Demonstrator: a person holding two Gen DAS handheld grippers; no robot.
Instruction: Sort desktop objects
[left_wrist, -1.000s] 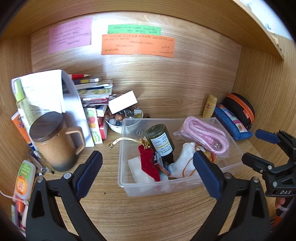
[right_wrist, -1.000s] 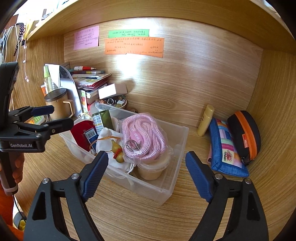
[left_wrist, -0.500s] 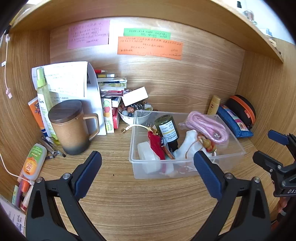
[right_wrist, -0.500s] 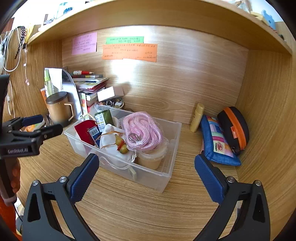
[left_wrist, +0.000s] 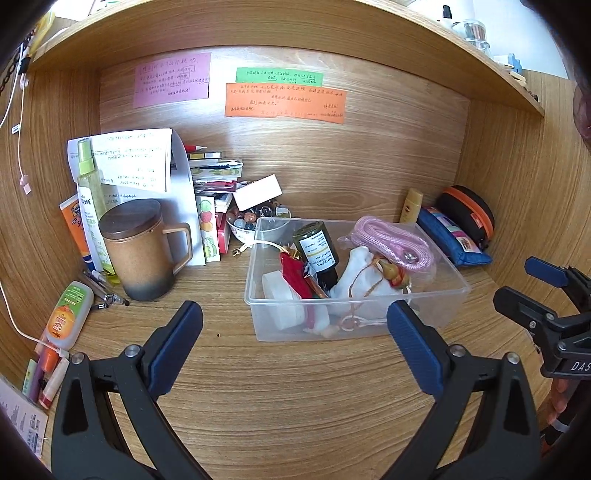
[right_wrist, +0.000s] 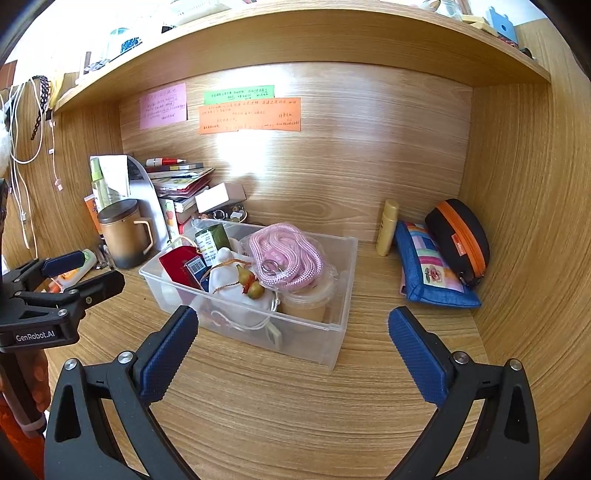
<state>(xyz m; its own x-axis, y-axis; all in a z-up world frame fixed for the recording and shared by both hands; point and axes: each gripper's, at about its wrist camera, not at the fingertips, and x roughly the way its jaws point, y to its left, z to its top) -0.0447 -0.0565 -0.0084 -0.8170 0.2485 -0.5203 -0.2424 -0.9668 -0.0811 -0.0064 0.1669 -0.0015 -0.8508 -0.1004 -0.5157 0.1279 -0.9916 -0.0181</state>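
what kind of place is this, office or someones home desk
Most likely a personal study desk nook at home or in a dorm: handwritten sticky notes on the wood back panel, a lidded mug beside stacked books, and a clear bin of trinkets.

Three paper notes are stuck on the back panel: one pink note (left_wrist: 171, 79), one green note (left_wrist: 279, 76), one orange note (left_wrist: 285, 102). One clear plastic bin (left_wrist: 424, 308), one lidded brown mug (left_wrist: 142, 249), one spray bottle (left_wrist: 89, 199), one blue pouch (right_wrist: 430, 269) and one black-and-orange case (right_wrist: 458, 240) stand on the counter.
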